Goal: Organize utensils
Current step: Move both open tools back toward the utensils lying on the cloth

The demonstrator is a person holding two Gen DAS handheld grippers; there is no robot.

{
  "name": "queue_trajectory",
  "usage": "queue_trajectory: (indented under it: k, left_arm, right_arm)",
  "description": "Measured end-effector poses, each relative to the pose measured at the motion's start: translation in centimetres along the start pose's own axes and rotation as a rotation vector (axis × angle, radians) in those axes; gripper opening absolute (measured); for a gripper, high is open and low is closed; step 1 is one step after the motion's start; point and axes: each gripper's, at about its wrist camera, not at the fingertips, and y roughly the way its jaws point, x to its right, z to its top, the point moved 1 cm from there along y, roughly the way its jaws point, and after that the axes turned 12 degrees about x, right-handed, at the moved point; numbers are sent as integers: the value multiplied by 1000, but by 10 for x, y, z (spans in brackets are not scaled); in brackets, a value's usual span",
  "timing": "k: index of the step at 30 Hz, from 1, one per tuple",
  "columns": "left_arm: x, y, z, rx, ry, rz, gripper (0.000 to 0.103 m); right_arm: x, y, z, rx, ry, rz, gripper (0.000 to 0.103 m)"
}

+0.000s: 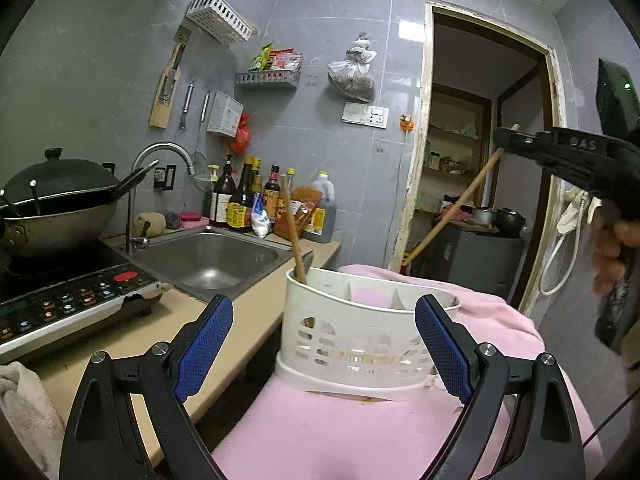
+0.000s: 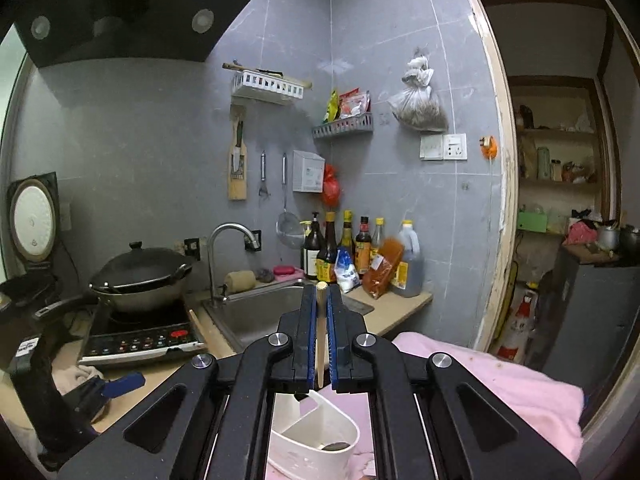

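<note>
Right wrist: bottle (image 2: 327,254) labels prob. unreadable.

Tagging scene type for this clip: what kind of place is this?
Looks like a small home kitchen: a steel sink with faucet, a lidded wok on an induction cooker, and sauce bottles against a grey tiled wall.

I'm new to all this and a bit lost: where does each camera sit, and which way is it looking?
Left wrist: rides the left tongs, open around the white holder; a hand shows at right.
Right wrist: rides the right tongs, shut on a wooden stick above that holder.
Both views share the sink and pink cloth.
</note>
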Motion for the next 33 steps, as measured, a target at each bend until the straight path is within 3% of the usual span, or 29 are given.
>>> queue_trajectory:
  k: [8,14,17,18,19,21,24,26,28,33]
  left_arm:
    - [-12,3,-2,-22,-41,20,89]
    - [-9,4,-4,-38,-48,14,89]
    - [-4,5,-4,-45,-47,-4,89]
    - [-2,5,-3,-46,-41,-9,89]
    - [1,4,-3,-45,-33,-16,89]
    - [7,6,-3,-44,-22,-28,89]
    - [17,8,-2,-48,-20,-68,89]
    - [25,9,-1,-52,-32,-108,89]
    - [36,11,-1,-55,-41,-157,89]
    - [73,12,0,-45,-42,-276,89]
  right_arm:
    - [2,-7,-7,-69,25,-3,3]
    - [2,11,-32,-203,19,-16,3]
    - [3,27,-52,-268,16,-21,12]
    - [6,29,-57,-275,28,-30,23]
    - [8,27,-59,-261,43,-31,29]
    - [13,19,-59,-229,68,-34,32]
    - [21,-5,-52,-140,72,-84,50]
    - [26,-27,-48,-73,64,-126,57]
    - [28,-48,-47,-22,38,-186,76]
    - [30,-103,-57,91,-47,-376,90]
